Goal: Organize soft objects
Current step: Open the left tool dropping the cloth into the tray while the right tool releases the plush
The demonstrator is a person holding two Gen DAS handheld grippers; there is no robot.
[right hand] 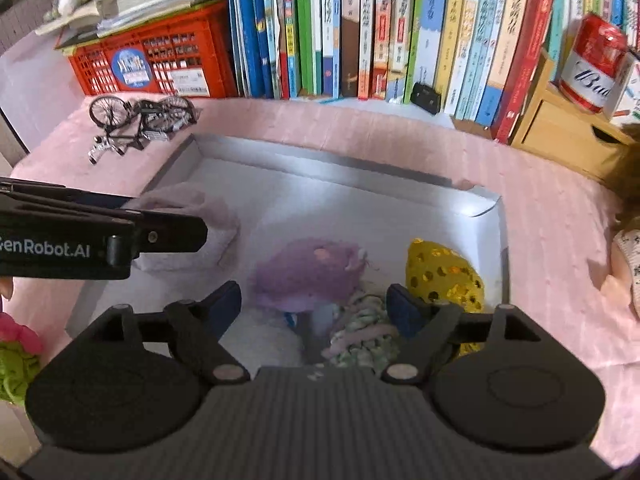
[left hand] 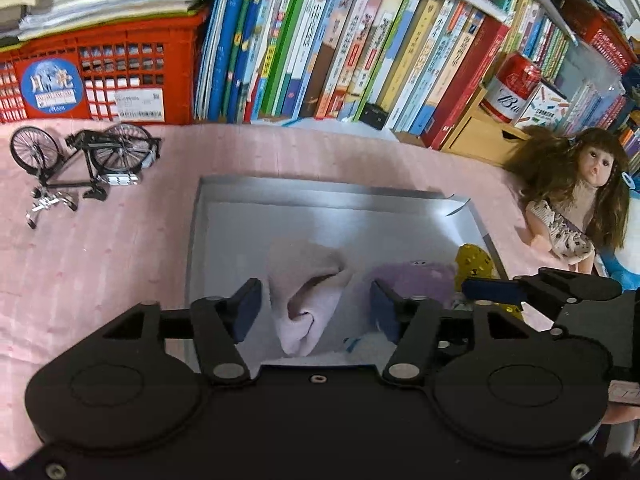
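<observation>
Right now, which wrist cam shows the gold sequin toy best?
Right wrist: the gold sequin toy lies almost whole inside the tray. Left wrist catches only a yellow sliver behind the right gripper.

A pink cloth covered the bench, and a shallow silver tray lay flat on it near the middle. A small model bicycle lay on the cloth beyond the tray's far left corner, and a long-haired doll lay to the tray's right. Along the back stood a red crate, a row of upright books and a small wooden drawer box.
</observation>
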